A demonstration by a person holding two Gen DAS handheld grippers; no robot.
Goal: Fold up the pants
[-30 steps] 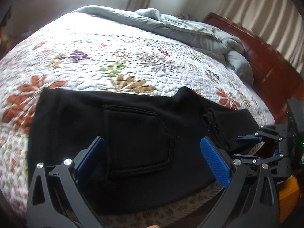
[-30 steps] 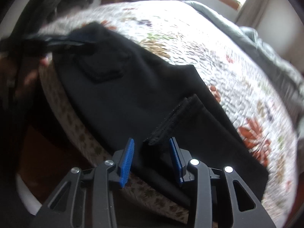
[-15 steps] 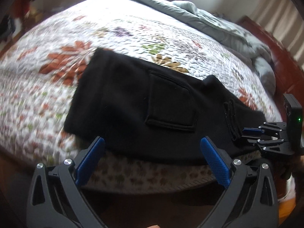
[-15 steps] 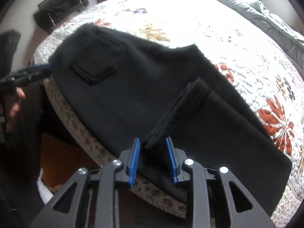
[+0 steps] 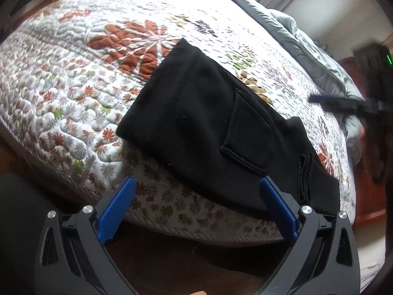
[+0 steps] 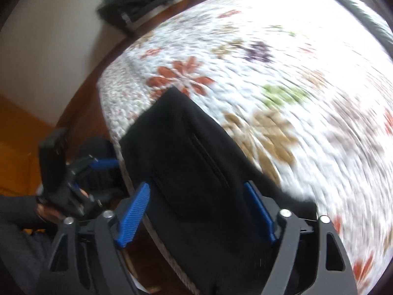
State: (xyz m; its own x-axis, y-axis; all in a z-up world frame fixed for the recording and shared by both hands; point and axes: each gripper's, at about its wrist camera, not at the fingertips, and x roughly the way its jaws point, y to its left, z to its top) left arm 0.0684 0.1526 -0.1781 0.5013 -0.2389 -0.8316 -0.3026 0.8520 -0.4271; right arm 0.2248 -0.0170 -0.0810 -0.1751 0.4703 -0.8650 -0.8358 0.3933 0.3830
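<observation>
The black pants (image 5: 208, 123) lie folded flat on the flowered quilt (image 5: 73, 93) along the bed's near edge, back pocket (image 5: 245, 132) up and a cuff edge (image 5: 304, 177) on top at the right. My left gripper (image 5: 196, 184) hangs open just off the bed's edge, nothing between its blue pads. In the right wrist view, which is blurred by motion, my right gripper (image 6: 196, 188) is over the pants (image 6: 186, 152) with its jaws opening wide and not pressing on the cloth. It also shows blurred at the far right, right gripper (image 5: 343, 103).
A grey duvet (image 5: 294, 32) is bunched along the bed's far side. Wooden floor (image 6: 22, 132) lies beside the bed, with a dark bag (image 6: 137, 2) by the wall. A hand (image 6: 46, 211) holds the left gripper (image 6: 98, 164) beside the bed's corner.
The right gripper let go of the folded cuff edge, spread its jaws and swung along the pants toward the pocket end. The left gripper drew back from the bed and rolled.
</observation>
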